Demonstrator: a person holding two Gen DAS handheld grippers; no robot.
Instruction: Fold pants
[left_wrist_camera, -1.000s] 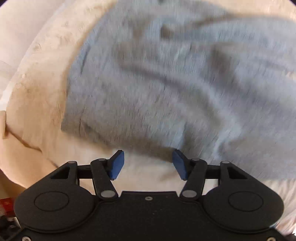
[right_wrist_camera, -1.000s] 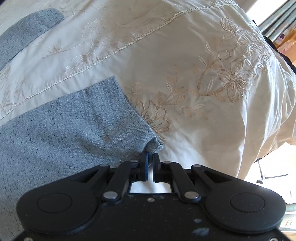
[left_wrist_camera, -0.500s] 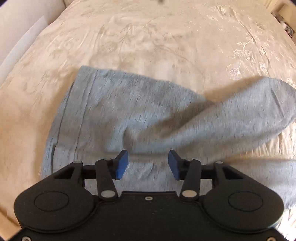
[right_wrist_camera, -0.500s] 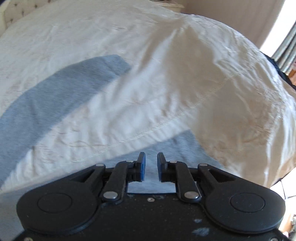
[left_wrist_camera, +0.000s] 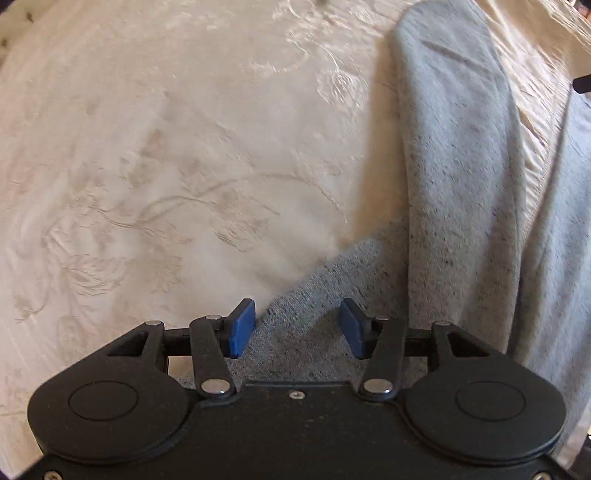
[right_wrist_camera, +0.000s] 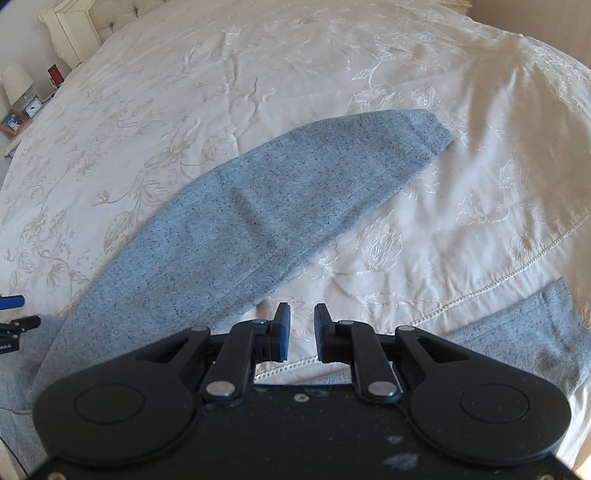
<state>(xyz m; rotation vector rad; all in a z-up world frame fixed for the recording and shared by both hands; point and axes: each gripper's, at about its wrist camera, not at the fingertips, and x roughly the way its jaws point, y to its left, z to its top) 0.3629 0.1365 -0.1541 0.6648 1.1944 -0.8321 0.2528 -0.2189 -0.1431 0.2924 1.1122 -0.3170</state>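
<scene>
Grey speckled pants lie spread on a cream bedspread. In the right wrist view one leg (right_wrist_camera: 258, 214) runs diagonally up to its hem at the upper right, and the other leg (right_wrist_camera: 517, 332) lies at the lower right. My right gripper (right_wrist_camera: 299, 328) hovers over the bedspread between the two legs, its jaws opening with nothing between them. In the left wrist view a leg (left_wrist_camera: 461, 166) runs up the right side. My left gripper (left_wrist_camera: 297, 328) hangs open above the edge of the grey cloth (left_wrist_camera: 317, 291), its jaws opening and gripping nothing.
The embroidered bedspread (right_wrist_camera: 258, 74) covers the whole bed, with a stitched border (right_wrist_camera: 498, 284) near the lower right. A headboard (right_wrist_camera: 74, 22) and a nightstand with a lamp (right_wrist_camera: 16, 83) stand at the far left. The left gripper's tip (right_wrist_camera: 11, 302) shows at the left edge.
My right gripper has let go of the leg hem, opened and moved away; that leg now lies on the bed. My left gripper has rolled and slid across the pants, staying open.
</scene>
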